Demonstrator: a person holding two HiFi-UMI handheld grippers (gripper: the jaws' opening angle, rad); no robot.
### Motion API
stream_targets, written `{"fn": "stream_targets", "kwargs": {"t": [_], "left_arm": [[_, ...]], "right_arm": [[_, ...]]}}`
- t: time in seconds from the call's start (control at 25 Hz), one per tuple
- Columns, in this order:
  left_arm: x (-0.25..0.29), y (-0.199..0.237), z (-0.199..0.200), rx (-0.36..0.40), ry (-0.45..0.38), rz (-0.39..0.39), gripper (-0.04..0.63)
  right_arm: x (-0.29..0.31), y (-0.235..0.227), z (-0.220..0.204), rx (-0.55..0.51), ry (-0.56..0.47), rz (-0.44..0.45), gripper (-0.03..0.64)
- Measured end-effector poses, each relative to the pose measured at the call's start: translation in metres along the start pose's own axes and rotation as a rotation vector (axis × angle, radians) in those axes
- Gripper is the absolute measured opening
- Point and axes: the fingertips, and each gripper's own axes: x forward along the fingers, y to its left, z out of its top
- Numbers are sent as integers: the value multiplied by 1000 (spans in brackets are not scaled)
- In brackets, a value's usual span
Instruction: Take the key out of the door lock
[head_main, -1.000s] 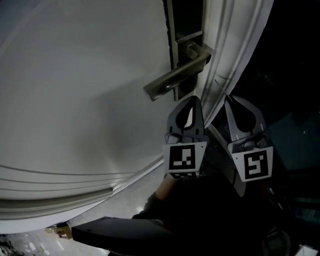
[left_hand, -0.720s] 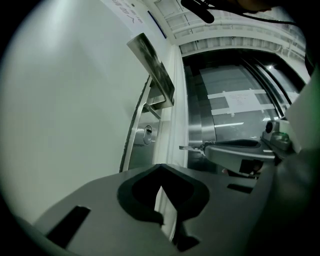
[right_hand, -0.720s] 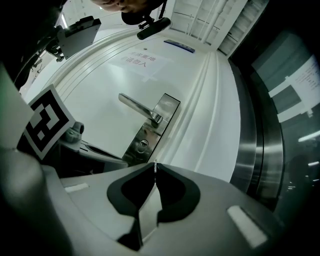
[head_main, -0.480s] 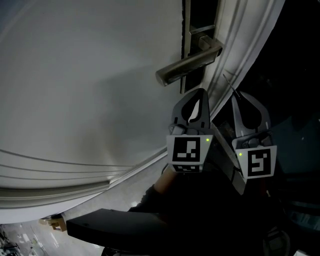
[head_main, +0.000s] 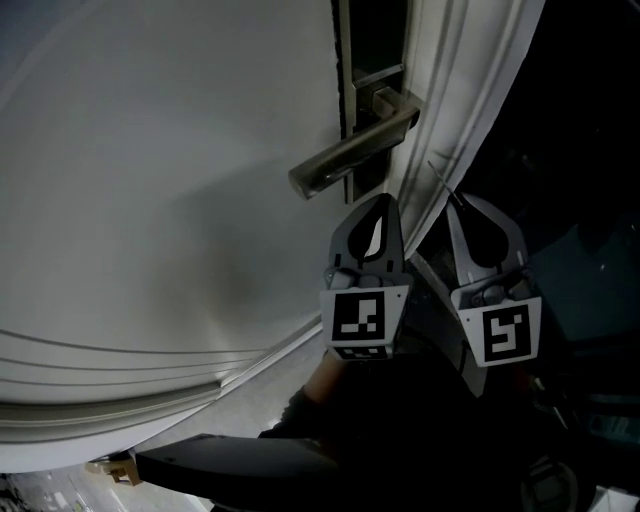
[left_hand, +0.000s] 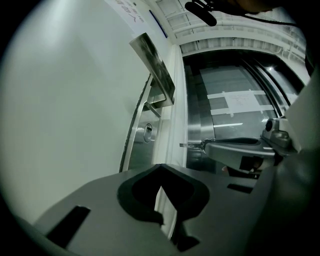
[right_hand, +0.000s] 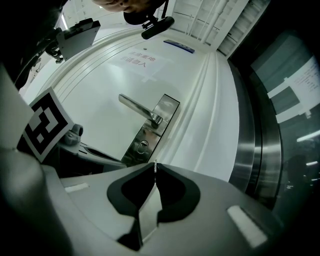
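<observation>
Above: the lever handle (head_main: 350, 158) juts off the door (head_main: 150, 200) right over my left gripper (head_main: 380, 198), so I have no way straight up.
Keyhole: the keyhole (right_hand: 144, 145) sits bare under the lever, and I see nothing in front of it.
Sideways: my right gripper (head_main: 452, 198) is just beside the left, with the key (left_hand: 192, 145) sticking out ahead of it. The door moulding (head_main: 440, 110) runs between them.
Left: flat door face, open room.

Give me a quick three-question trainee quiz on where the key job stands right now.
1. Fill in: the left tongs are ___ (open or shut).
2. True or false: the keyhole is empty.
3. What holds the key? A. left tongs B. right tongs C. neither
Key: 1 shut; 2 true; 3 B.
</observation>
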Motion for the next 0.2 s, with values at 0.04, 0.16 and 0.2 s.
{"fn": "stream_targets", "kwargs": {"t": [0.04,0.16,0.2], "left_arm": [[-1,0,0,-2,1,3,0],[-3,1,0,-6,3,14,0],[-4,1,0,-6,4,18,0]], "right_arm": [[0,0,0,0,2,3,12],[-1,2,1,-1,4,14,12],[-1,2,1,-1,5,17,12]]}}
